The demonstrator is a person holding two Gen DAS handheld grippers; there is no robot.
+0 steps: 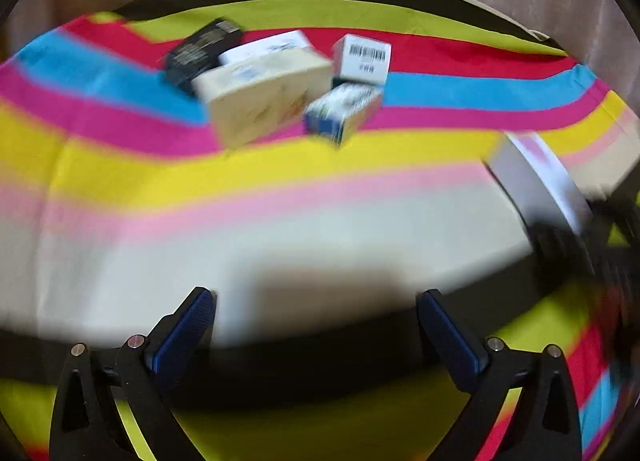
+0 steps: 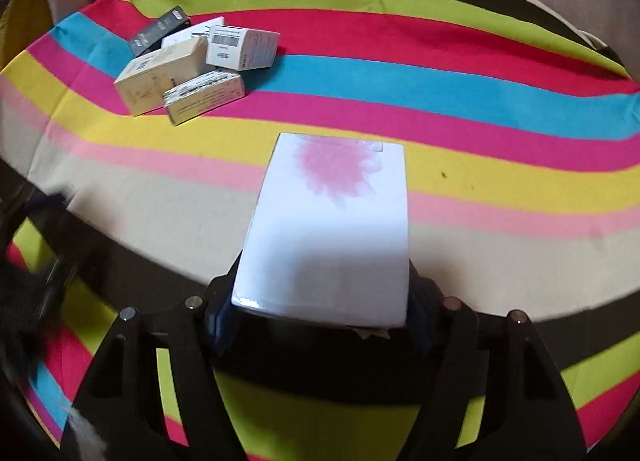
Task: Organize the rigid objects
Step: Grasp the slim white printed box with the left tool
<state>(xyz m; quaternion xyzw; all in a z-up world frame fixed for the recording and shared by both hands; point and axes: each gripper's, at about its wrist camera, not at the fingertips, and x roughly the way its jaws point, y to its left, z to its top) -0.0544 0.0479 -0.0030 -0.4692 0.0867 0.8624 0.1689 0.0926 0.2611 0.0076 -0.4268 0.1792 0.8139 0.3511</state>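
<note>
- Right tongs (image 2: 320, 301) are clenched on a white box (image 2: 328, 229) (pink flower print), held above the striped cloth (image 2: 480, 133).
- Left tongs (image 1: 316, 325) are spread apart, nothing gripped.
- Small boxes (image 2: 192, 65) are piled touching, far left.

A striped cloth (image 2: 460, 77) covers the surface — bands of green, red, blue, magenta, yellow, pink, beige. Far left on it, touching: black box (image 2: 158, 31), tan box (image 2: 160, 75), barcode box (image 2: 242, 48), printed box (image 2: 204, 97).

Box cluster (image 2: 192, 65) far-left; bare cloth (image 2: 480, 109) elsewhere.
</note>
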